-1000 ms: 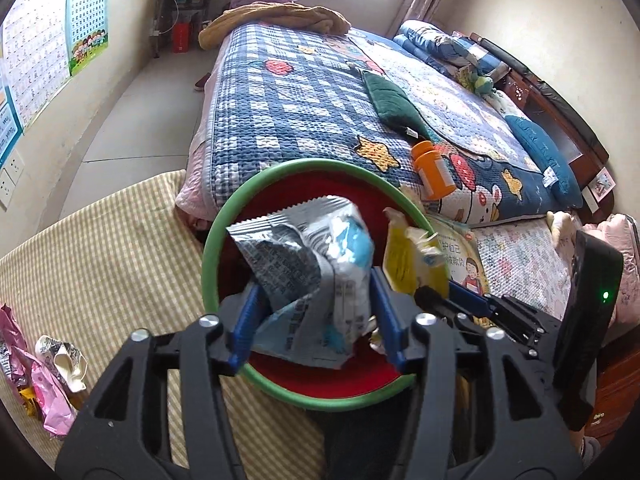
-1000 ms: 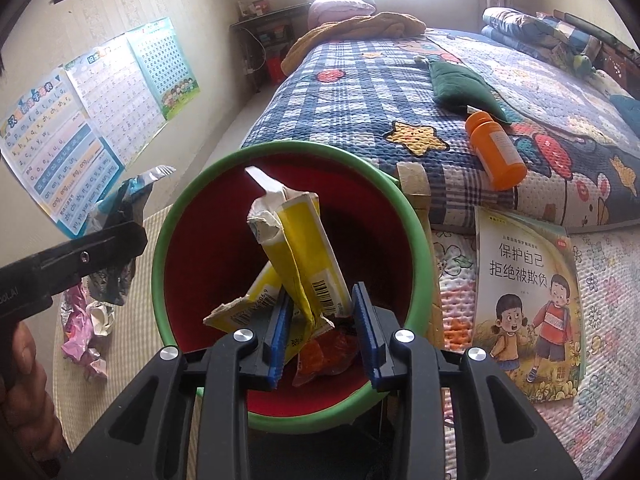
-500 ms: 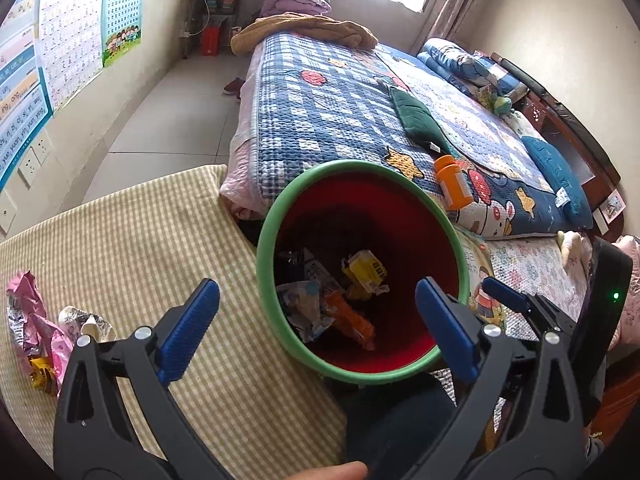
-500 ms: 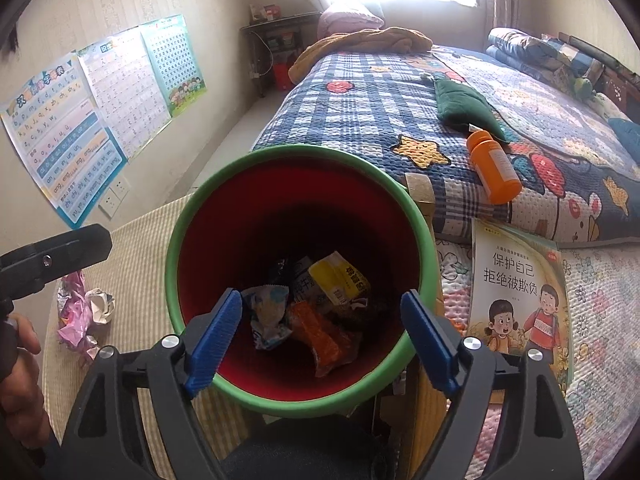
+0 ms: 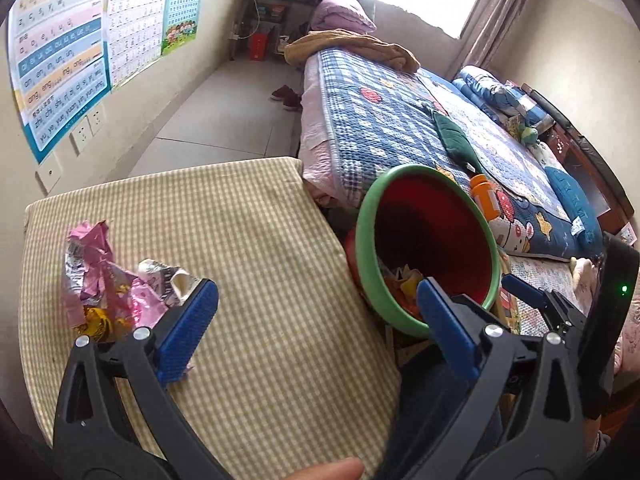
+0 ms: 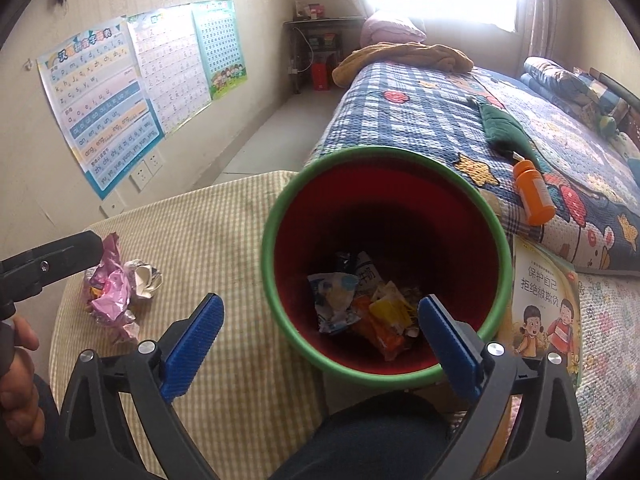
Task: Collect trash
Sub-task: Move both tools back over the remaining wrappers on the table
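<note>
Starting at the upper left of the left wrist view: alphabet charts (image 5: 60, 60) pinned to the wall, with wall sockets (image 5: 86, 128) just below. Lower down, a checked tablecloth (image 5: 248, 240) filling the left and middle, and on it a heap of crumpled pink and silver wrappers (image 5: 100, 284), partly hidden behind the left blue pad. Left gripper (image 5: 314, 292) gaping wide above the cloth, clasping nothing. Right of centre, a red bin with a green rim (image 5: 362, 240) just off the table edge, its near rim blocked by the right pad. Beyond it, a blue patchwork quilt (image 5: 380, 128) spread over the bed.

Moving to the right wrist view, again from the left: a hand (image 6: 16, 380) at the frame edge under the other gripper's black arm, which pokes in above the same wrapper heap. Right gripper (image 6: 320, 304) with jaws opening and nothing between them, hanging before the bin mouth. Down in the bin, dropped packets (image 6: 336, 304): white-blue, yellow and orange, the right pad covering their edge. On the quilt at upper right, a green pouch (image 6: 506, 128) and an orange bottle (image 6: 534, 196) lying near each other. At the far right, a picture book (image 6: 544, 312) just beside the bin.

Compared with a second ago: left jaws then clamped on a silver-blue packet over the bin, right jaws pinching a yellow one inside its mouth. Both packets now lying at the bottom. Bin shifted from centre to right in the left view, wrapper heap drawn further into frame.
</note>
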The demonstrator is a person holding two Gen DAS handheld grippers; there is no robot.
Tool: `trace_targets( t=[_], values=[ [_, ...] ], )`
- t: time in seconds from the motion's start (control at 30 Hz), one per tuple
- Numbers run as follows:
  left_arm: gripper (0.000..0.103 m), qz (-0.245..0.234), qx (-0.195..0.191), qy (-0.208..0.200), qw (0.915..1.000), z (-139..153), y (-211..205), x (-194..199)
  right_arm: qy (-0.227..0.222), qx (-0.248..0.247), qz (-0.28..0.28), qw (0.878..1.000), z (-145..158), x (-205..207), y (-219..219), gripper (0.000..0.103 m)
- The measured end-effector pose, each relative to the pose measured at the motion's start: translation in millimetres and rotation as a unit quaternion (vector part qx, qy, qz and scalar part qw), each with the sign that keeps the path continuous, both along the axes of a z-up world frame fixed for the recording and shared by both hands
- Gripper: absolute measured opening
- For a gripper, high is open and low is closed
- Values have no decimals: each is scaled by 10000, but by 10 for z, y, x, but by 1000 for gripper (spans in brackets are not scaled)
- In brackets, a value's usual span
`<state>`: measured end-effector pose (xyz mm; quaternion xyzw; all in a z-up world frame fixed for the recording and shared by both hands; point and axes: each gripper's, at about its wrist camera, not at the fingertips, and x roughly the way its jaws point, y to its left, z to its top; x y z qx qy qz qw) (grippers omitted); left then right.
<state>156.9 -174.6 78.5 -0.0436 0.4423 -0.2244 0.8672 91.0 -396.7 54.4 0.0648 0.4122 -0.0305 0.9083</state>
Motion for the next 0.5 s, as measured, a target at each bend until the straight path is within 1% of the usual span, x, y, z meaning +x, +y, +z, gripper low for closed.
trace_targets(
  t=[0.23,0.5],
  values=[
    [97,494,-19,66,9988,-69,627,-130,-2,-84,503,9987,24,65,571,95],
    [97,1017,-7,113,9948,-138,1258,-224,82,-134,1027,9946,-16,151,1185,95]
  ],
)
